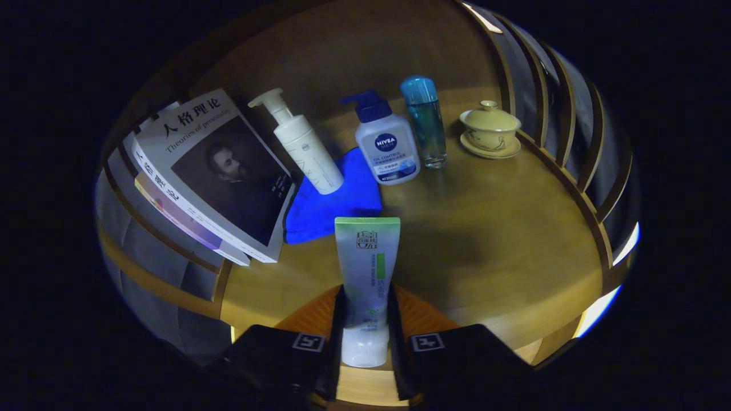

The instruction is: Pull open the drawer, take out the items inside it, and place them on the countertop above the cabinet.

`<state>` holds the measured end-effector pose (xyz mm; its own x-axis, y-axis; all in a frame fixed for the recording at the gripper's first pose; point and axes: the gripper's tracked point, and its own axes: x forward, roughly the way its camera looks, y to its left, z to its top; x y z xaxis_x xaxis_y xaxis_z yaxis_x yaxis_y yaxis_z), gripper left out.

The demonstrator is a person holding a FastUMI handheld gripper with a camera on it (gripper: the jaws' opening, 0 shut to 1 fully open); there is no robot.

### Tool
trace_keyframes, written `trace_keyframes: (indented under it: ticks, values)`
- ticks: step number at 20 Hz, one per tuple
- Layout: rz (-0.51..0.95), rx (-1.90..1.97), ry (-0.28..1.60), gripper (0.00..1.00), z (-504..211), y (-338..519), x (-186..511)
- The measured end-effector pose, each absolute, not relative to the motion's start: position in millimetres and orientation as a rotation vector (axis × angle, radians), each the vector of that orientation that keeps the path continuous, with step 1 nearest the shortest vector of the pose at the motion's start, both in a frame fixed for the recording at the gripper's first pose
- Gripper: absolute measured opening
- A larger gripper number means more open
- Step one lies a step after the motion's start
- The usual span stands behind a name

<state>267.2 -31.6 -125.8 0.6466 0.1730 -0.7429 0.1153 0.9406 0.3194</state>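
My gripper [366, 319] is shut on a white tube with a green end [366, 268], both fingers pressing its lower sides; the tube stands upright between them, cap down, over the wooden countertop [491, 240]. Just beyond the tube lies a folded blue cloth [337, 200]. Behind the cloth stand a white pump bottle [305, 148] leaning left, a white bottle with a dark blue pump [386, 145], and a clear bottle with a teal cap [425, 123].
A stack of books [214, 174] lies at the left of the countertop, beside the cloth. A yellow lidded tea bowl on a saucer [490, 131] sits at the back right. Wooden slats [565, 131] rim the right side.
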Motion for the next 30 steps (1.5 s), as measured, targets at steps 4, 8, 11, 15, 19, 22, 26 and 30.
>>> trace_keyframes:
  ticks: [4, 8, 11, 15, 19, 22, 26, 30]
  values:
    - [0.043, 0.296, 0.805, 0.64, -122, -31, 269]
    - [0.053, 0.187, 0.682, 0.98, -95, -35, 259]
    - [0.068, 0.11, 0.54, 0.98, -63, -31, 242]
    - [0.096, 0.076, 0.338, 0.98, -20, -19, 202]
    - [0.096, 0.087, 0.162, 0.97, 4, -9, 146]
    - [0.072, 0.067, 0.076, 0.98, 3, -6, 108]
    - [0.053, 0.023, -0.017, 0.98, -8, 1, 60]
    - [0.039, -0.055, -0.038, 0.98, -40, 10, 17]
